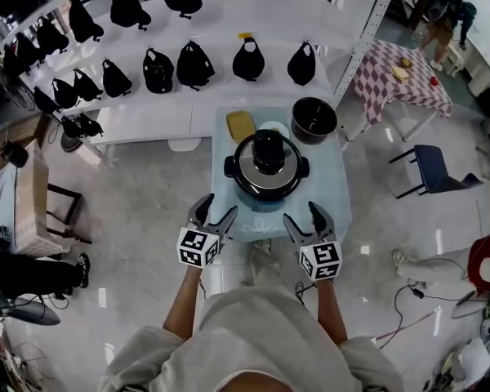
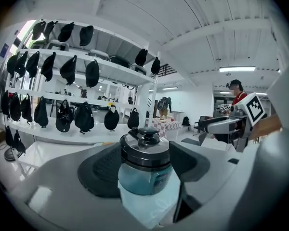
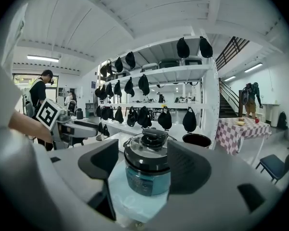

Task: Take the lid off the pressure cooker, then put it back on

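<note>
So, nearest: the left claw (image 1: 216, 209) and right claw (image 1: 302, 214) hung at the front edge of the pale-blue surface (image 1: 336, 211). Both had jaws spread wide w/ nothing gripped. Each gripper view framed the pressure cooker (image 1: 266, 174) between its jaws, but it stood clear ahead w/ no contact.

The cooker sat mid-surface, round, w/ two black side lugs. Its lid (image 1: 268, 155) was on: steel-grey ring, black centre knob. From the head view the lid hid the body; the gripper views showed it teal w/ a front panel, print too small to read.

Just behind lay a flat yellow item (image 1: 240, 124), unidentifiable, a white dish (image 1: 274, 127) partly hidden by the cooker, and a black pot (image 1: 314, 119). The right gripper view caught the pot; the left didn't.

Farther back were white shelves (image 1: 229, 31) w/ black bags (image 1: 194, 64), and a checked table (image 1: 396, 88) at right.
</note>
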Tool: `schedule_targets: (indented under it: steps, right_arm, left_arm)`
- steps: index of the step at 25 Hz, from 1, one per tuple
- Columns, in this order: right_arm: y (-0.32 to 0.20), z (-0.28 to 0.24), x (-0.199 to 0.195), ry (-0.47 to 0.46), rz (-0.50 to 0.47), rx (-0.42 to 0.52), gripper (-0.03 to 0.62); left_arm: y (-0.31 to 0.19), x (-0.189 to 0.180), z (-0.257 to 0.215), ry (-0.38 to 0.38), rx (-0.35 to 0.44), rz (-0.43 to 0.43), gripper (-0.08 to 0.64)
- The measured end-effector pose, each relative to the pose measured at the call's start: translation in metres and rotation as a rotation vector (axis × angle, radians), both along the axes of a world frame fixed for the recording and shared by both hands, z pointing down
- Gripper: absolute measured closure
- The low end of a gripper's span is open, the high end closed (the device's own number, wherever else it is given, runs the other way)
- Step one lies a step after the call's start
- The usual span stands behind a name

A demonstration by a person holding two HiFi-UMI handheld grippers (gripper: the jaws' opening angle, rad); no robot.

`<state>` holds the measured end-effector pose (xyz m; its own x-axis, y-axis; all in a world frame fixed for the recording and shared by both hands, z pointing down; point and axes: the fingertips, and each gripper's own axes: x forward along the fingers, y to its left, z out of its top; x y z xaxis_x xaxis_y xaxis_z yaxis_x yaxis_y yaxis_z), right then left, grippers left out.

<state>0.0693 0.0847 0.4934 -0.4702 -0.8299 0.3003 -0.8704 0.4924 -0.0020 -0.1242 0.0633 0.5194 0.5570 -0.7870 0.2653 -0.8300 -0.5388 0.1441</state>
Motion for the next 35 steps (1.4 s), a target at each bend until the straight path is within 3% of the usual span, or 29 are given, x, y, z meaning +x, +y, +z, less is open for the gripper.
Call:
schedule_targets:
  steps: [13,24,30,35]
  right_arm:
    - [-0.128,-0.002,0.0,-0.05,-0.123,-0.015,0.282]
    - [-0.179,0.01,-0.009,-0.059,-0.235,-0.048,0.282]
    - [-0.187,0.02,-0.018,-0.04,-0.215,-0.071,0.282]
    - [-0.188,0.022,-0.031,-0.003,-0.177,-0.068,0.282]
  left_arm:
    - [-0.115,0.027,0.021,-0.011,-0.064,-0.058,0.267]
    - [-0.163,0.025,0.023,-0.029,-0.058,-0.132,0.267]
    - [-0.177,0.023,0.028,-0.018,-0.062,-0.1,0.267]
    - [-0.186,0.019,0.029,-0.014,-0.056,-0.014,0.267]
